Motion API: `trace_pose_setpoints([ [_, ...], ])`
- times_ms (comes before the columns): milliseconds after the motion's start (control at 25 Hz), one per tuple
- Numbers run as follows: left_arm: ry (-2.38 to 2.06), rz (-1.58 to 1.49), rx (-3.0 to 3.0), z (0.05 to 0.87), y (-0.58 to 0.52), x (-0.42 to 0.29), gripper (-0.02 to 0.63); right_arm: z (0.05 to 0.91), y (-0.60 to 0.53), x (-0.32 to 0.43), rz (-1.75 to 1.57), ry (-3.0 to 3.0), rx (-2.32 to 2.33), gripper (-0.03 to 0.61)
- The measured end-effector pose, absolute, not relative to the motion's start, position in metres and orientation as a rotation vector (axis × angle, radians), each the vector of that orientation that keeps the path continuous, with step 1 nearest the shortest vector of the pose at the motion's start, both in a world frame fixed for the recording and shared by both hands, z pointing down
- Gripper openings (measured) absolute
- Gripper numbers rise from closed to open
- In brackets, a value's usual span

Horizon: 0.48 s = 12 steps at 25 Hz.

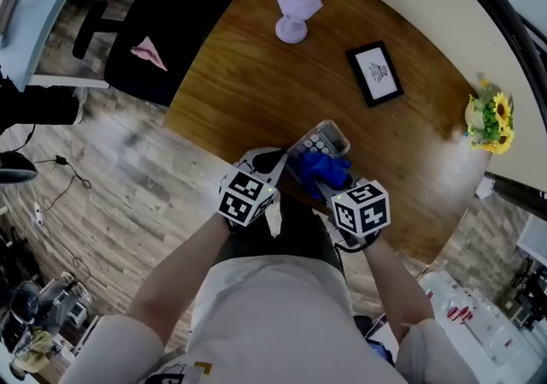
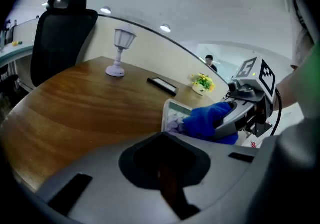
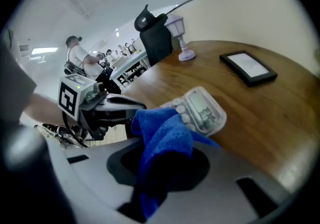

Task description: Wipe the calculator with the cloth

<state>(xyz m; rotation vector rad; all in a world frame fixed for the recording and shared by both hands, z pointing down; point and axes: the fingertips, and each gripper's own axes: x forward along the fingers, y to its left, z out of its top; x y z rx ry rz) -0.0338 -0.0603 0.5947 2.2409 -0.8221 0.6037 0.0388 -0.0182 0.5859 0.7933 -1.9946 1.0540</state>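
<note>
A grey calculator [image 1: 325, 138] lies near the front edge of the wooden table [image 1: 256, 74]. The blue cloth [image 1: 318, 170] is bunched over its near half. My right gripper [image 1: 329, 186] is shut on the cloth [image 3: 162, 133] and presses it down on the keys; the screen end of the calculator [image 3: 205, 111] stays uncovered. My left gripper [image 1: 286, 156] comes in from the left. Its fingers [image 3: 135, 103] are drawn together at the calculator's near left end and appear to pinch it. In the left gripper view the calculator [image 2: 172, 113] shows just beyond the gripper body, beside the cloth [image 2: 207, 120].
A lilac lamp [image 1: 295, 10] stands at the far side of the table. A black picture frame [image 1: 374, 73] lies to the right of the middle. A small pot of yellow flowers [image 1: 489, 121] sits at the right edge. A black office chair [image 1: 145, 40] stands left of the table.
</note>
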Motion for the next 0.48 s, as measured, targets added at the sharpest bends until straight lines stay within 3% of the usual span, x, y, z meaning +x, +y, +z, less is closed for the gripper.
trace_pose_setpoints([
  [240, -0.853, 0.751, 2.216, 0.61, -0.062, -0.044, 0.002, 0.601, 0.013, 0.086, 1.047, -1.835, 0.828, 0.081],
  [360, -0.809, 0.937, 2.282, 0.619, -0.062, -0.044, 0.002, 0.579, 0.002, 0.072, 1.07, -1.918, 0.855, 0.081],
  [480, -0.816, 0.841, 2.268, 0.612, -0.066, -0.044, 0.002, 0.551, -0.021, 0.042, 1.058, -2.047, 0.848, 0.081],
])
